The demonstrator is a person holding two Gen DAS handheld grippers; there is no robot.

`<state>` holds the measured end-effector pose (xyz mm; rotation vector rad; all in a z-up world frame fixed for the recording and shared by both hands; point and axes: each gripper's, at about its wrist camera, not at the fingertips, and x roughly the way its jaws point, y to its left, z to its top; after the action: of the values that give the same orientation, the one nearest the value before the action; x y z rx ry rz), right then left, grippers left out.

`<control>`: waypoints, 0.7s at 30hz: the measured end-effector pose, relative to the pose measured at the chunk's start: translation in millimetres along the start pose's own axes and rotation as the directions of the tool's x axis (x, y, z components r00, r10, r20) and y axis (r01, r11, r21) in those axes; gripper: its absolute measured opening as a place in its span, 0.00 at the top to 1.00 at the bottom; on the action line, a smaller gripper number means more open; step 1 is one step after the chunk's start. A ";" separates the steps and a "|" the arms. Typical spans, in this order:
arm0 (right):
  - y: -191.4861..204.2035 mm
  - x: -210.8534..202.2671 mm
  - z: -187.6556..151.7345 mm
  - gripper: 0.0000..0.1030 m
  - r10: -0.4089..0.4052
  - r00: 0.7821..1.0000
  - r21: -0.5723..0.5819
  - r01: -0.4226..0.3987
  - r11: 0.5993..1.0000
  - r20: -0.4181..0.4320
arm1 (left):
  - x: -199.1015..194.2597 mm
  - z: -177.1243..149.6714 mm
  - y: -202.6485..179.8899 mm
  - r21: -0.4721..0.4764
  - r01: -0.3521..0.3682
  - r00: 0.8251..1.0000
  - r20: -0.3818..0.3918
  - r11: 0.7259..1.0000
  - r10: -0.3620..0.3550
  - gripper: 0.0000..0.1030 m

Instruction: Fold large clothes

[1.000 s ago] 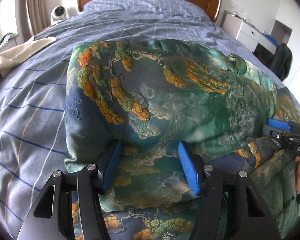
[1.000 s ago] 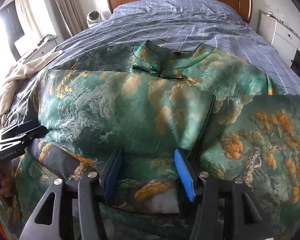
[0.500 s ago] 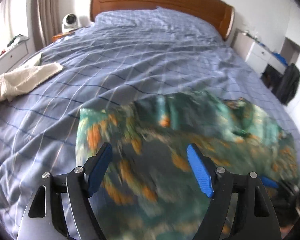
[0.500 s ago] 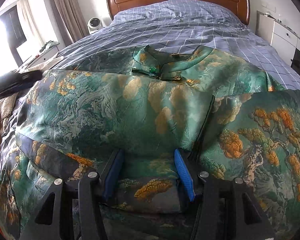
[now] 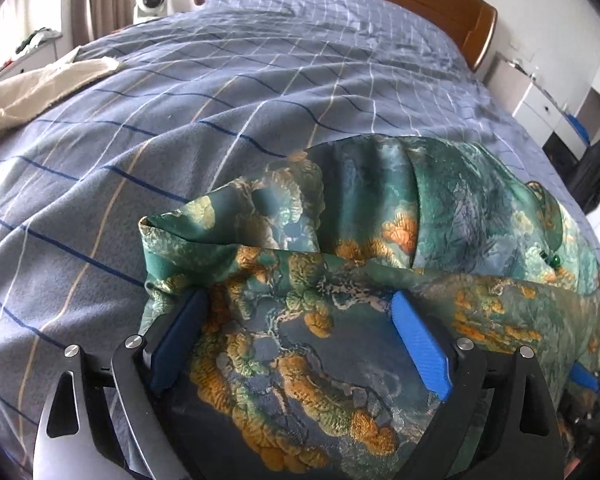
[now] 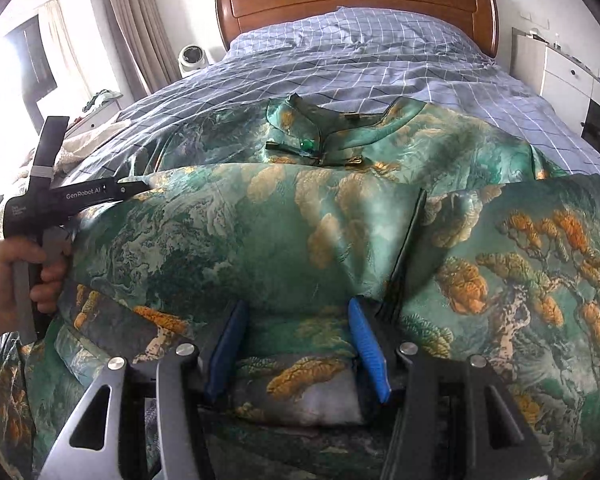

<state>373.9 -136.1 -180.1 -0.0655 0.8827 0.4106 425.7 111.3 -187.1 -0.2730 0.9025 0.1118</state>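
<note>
1. The green dress (image 6: 260, 240) lies part-folded on the bed (image 6: 340, 64).
2. Left gripper (image 5: 300, 344), jaws just opened wide, straddles a loose fold.
3. Right gripper (image 6: 296, 344) pinches the hem.
4. Risk: the released fold could slide open on slippery cloth.

Two hand-held grippers of black angular frames with triangular cut-outs and round silver screw heads at the pivots. Left gripper (image 5: 300, 344): bright blue ribbed pads (image 5: 420, 348) on the fingers. Right gripper (image 6: 296, 344): the same blue pads (image 6: 366, 348). White "GenRobot.AI" lettering along a black side bar, grey handle in a bare hand (image 6: 8, 280).
</note>
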 end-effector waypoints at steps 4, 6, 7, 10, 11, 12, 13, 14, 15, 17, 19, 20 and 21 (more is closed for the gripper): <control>0.3 -0.4 -1.1 0.47 -0.001 1.000 0.000 0.001 1.000 0.004 | 1.1 2.3 -0.4 0.003 -0.003 1.000 0.007 1.000 0.003 0.09; 0.6 -0.7 -1.3 0.47 0.000 1.000 0.000 0.000 1.000 0.004 | -2.8 1.0 -1.2 0.009 -0.008 1.000 0.009 1.000 0.008 0.09; 0.3 -0.6 -1.3 0.47 0.001 1.000 0.001 -0.001 1.000 0.003 | -5.0 0.1 -2.5 0.016 -0.015 1.000 0.007 1.000 0.015 0.08; -0.2 -0.1 -0.4 0.47 0.002 1.000 0.004 -0.002 1.000 -0.001 | -20.0 -5.9 -7.8 0.046 -0.042 0.999 0.008 0.998 0.042 0.05; -0.1 -0.2 -0.2 0.47 0.002 1.000 0.004 -0.002 1.000 -0.001 | -29.1 -10.9 -8.2 0.048 -0.049 0.999 0.012 0.998 0.048 0.03; -0.6 0.2 0.3 0.47 0.002 1.000 0.004 -0.002 1.000 -0.002 | -37.9 -15.9 -8.2 0.048 -0.050 0.999 0.016 0.998 0.049 0.03; -0.6 0.2 0.3 0.47 0.001 1.000 0.003 -0.001 1.000 -0.002 | -51.3 -25.7 -8.1 0.049 -0.042 0.999 0.027 0.998 0.041 0.03; 0.3 0.0 0.8 0.47 -0.004 1.000 0.000 0.004 1.000 -0.004 | -60.6 -33.1 -7.9 0.053 -0.041 0.999 0.034 0.998 0.039 0.03; 0.6 0.2 1.3 0.47 -0.009 1.000 -0.004 0.009 1.000 -0.005 | -72.6 -43.8 -7.6 0.058 -0.046 0.998 0.041 0.997 0.044 0.03; 3.3 -1.1 1.8 0.47 -0.027 1.000 -0.016 0.027 1.000 -0.004 | -92.0 -64.3 -5.3 0.059 -0.041 0.999 0.032 0.997 0.039 0.03; 10.5 -8.0 4.3 0.47 -0.067 0.998 -0.040 0.067 0.997 -0.002 | -111.1 -88.1 -0.5 0.036 0.007 1.000 -0.001 0.999 -0.007 0.03; 14.6 -14.2 6.0 0.47 -0.092 0.996 -0.049 0.092 0.995 -0.008 | -123.0 -102.5 1.7 0.029 0.027 1.000 -0.006 0.999 -0.027 0.03; 18.9 -26.7 6.9 0.47 -0.113 0.994 -0.045 0.112 0.993 -0.009 | -134.9 -117.3 2.0 0.037 0.036 0.999 -0.007 0.999 -0.035 0.03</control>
<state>356.9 -125.8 -153.3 -0.1581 0.8770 0.3251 253.1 82.8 -150.3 -0.2547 0.9048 0.0610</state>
